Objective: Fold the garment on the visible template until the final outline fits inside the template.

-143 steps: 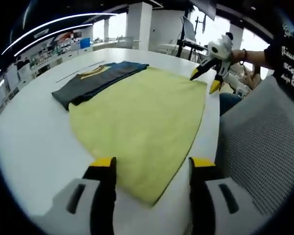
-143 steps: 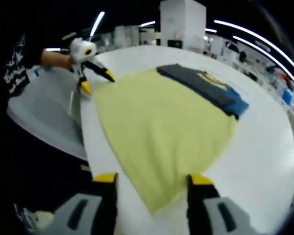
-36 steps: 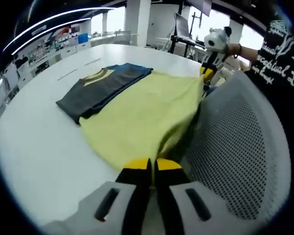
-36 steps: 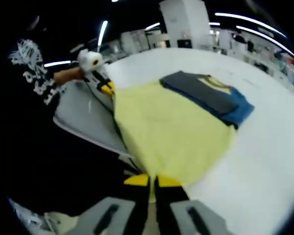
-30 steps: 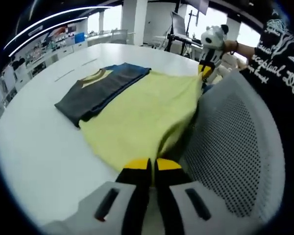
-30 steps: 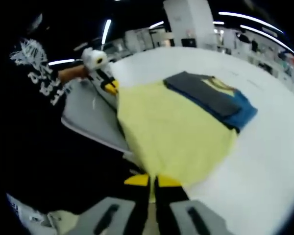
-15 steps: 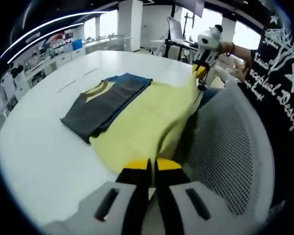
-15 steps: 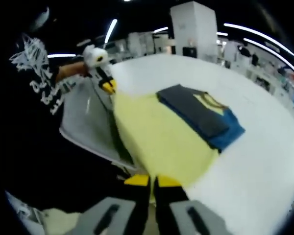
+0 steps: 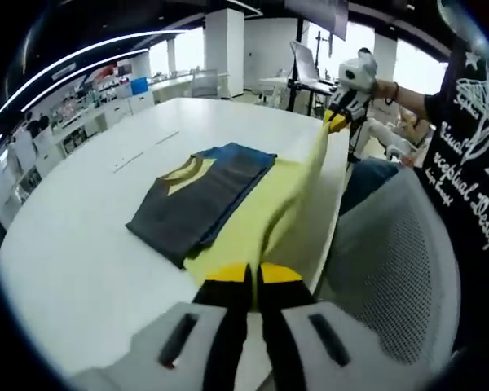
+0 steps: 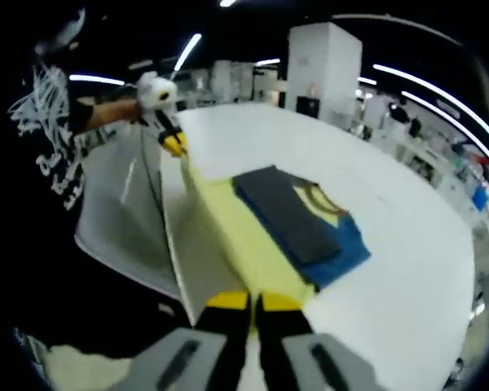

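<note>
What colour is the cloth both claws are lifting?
Pale yellow cloth, clearest in the right gripper view.

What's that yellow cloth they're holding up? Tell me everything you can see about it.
The yellow cloth is plain, soft-looking fabric with no visible print. Its near edge is pinched at two corners, one by the left gripper and one by the right gripper, and raised off the white table. Its far part lies flat, partly under a folded dark garment.

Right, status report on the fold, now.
Left gripper and right gripper both shut on yellow cloth, near edge lifted. Folded dark shirt lying on it. Mesh chair close by.
</note>
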Tool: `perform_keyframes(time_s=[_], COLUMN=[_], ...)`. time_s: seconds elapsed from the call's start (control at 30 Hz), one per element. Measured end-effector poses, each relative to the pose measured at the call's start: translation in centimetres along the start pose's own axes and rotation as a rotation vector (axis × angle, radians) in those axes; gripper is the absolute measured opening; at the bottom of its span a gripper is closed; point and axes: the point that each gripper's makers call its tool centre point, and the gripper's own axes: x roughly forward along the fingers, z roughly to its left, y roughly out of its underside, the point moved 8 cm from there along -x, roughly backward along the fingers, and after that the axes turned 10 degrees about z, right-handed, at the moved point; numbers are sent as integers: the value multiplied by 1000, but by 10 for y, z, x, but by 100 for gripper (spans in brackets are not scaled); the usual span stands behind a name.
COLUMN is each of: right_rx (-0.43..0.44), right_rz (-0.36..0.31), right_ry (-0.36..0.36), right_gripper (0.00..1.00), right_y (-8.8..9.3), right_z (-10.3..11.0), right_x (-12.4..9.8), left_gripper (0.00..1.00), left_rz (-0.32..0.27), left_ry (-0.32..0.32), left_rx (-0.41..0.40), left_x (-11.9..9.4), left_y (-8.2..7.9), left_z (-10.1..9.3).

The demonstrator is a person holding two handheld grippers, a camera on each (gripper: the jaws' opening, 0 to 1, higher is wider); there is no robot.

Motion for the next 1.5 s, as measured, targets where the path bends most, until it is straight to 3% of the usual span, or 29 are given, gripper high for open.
perform_keyframes(time_s=[0.4,0.93,1.5], right_rx=[-28,-18,-25], right_rz=[-26,-63,-82], right_ry=[108,214,313], right_gripper=[0,0,0], right_y=[-23,-49,-70], right_z=[-37,-80,-133], right_x=[-1,5,26], left_gripper=[0,0,0], left_rz=[-50,-78,-98], left_ry=[-66,-113,-166], left_rx=[12,42,-25], left_x=[4,9,26], left_y=[-42,-79,-98], left_z=[27,71,115])
